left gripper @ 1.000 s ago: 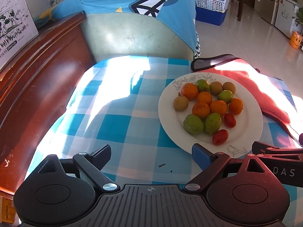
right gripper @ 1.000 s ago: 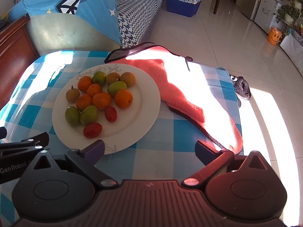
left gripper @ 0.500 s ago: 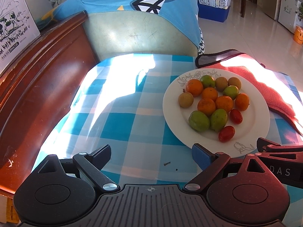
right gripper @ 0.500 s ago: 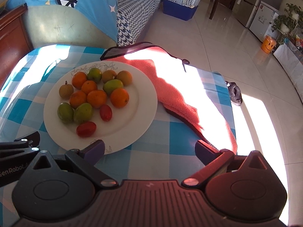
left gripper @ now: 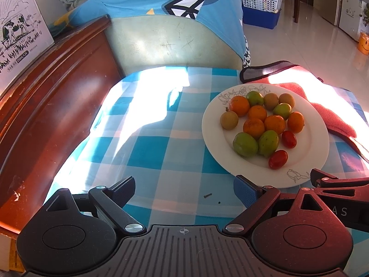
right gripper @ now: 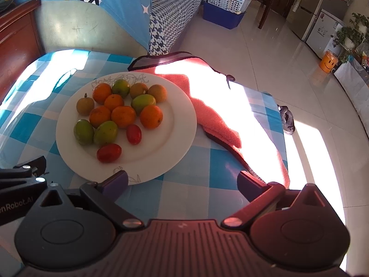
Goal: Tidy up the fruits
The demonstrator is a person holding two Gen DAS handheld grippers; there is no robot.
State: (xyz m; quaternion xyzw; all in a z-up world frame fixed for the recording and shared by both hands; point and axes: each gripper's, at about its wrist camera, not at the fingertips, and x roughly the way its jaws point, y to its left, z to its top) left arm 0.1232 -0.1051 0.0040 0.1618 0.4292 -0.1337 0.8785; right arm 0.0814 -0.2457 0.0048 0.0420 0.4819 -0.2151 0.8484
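From your left wrist: your left tool (left gripper: 184, 188) hovers wide open and empty over the checked bench (left gripper: 147, 138), the fruit (left gripper: 260, 124) heaped on a white plate (left gripper: 311, 152) to its right.

From your right wrist: your right tool (right gripper: 182, 181) (also spread wide, empty) sits at the plate's (right gripper: 180, 120) near rim, a pink towel (right gripper: 221, 120) beside it.

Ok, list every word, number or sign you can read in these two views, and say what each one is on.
"enRobot.AI", cut off at the picture's left edge: on the left claw's body, seen from the right wrist.
"AS", cut off: on the right claw's body, seen from the left wrist.
"250mL", perhaps, with blurred characters around it: on the cow-picture box; too small to be sure.
Smiley face sign: on the orange tub.
Fridge stickers: unreadable.
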